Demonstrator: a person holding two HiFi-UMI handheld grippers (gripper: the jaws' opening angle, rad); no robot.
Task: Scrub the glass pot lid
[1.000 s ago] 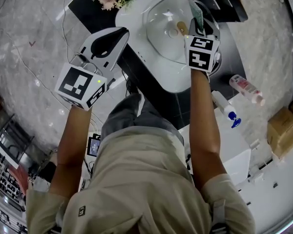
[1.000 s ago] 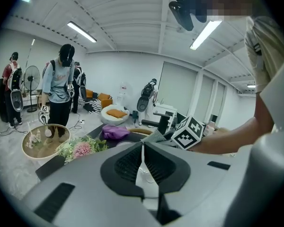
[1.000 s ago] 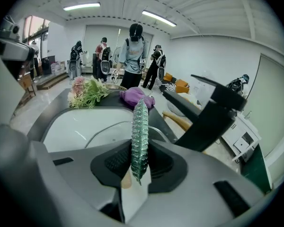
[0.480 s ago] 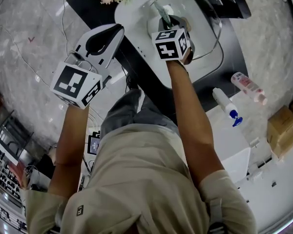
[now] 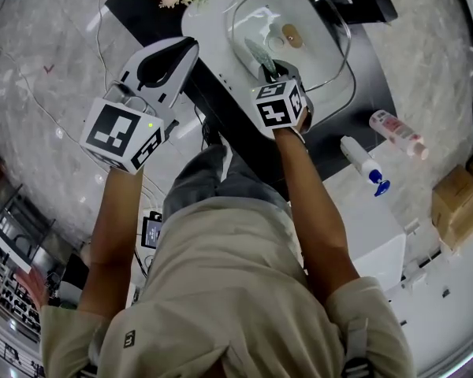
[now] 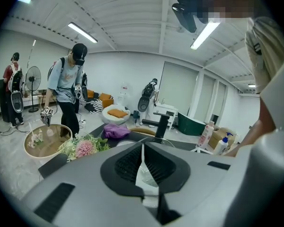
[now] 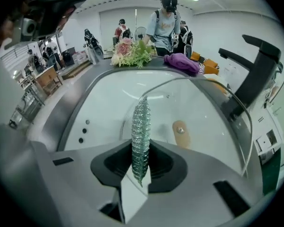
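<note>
Glass lid point(image 5: 303, 18), white basin point(image 5: 203, 31), marble floor point(image 5: 47, 93)

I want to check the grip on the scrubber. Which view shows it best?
The right gripper view: the scrubber stands pinched between the right gripper's fingers, with the glass lid beyond. The head view shows only its tip; the left gripper view shows none.
</note>
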